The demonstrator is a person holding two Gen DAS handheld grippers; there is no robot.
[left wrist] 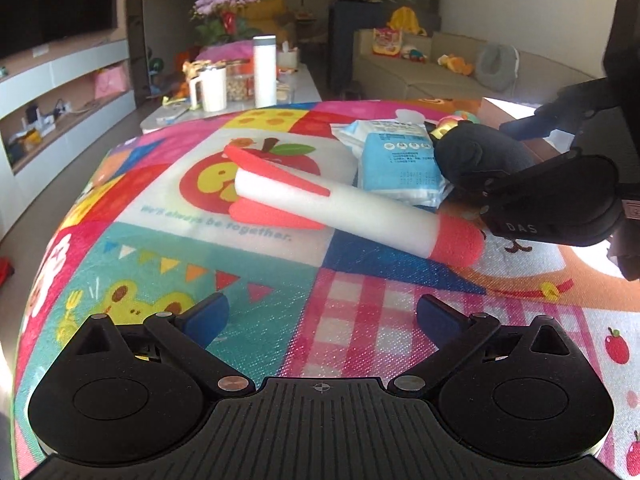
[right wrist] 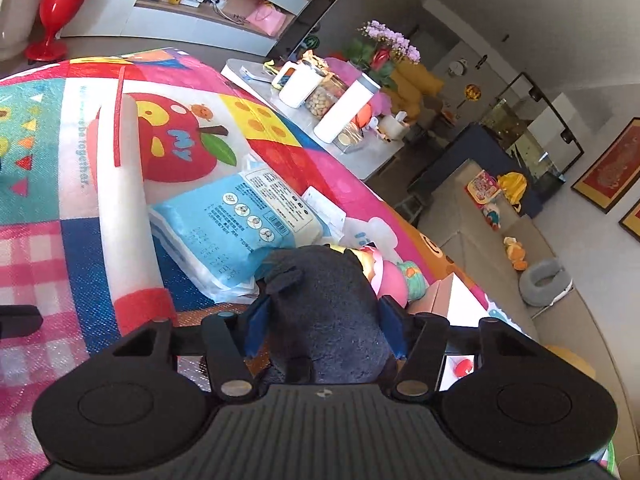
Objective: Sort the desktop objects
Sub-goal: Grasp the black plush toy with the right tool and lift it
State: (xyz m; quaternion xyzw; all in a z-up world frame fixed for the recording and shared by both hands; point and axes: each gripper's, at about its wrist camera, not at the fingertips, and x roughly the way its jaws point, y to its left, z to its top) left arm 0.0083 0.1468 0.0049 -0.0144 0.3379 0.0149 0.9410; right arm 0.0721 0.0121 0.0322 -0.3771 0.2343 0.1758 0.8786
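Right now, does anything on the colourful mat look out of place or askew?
Nothing looks spilled or broken. The foam rocket lies on its side, at a slant across the mat. The dark plush toy sits between the right gripper pads, partly on the blue wipes pack.

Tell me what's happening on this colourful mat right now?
A person is sorting toys with two handheld grippers. The right gripper has its blue pads against both sides of a dark plush toy, which lies next to a blue tissue pack. The left gripper is open and empty above the mat, short of the white-and-red foam rocket.
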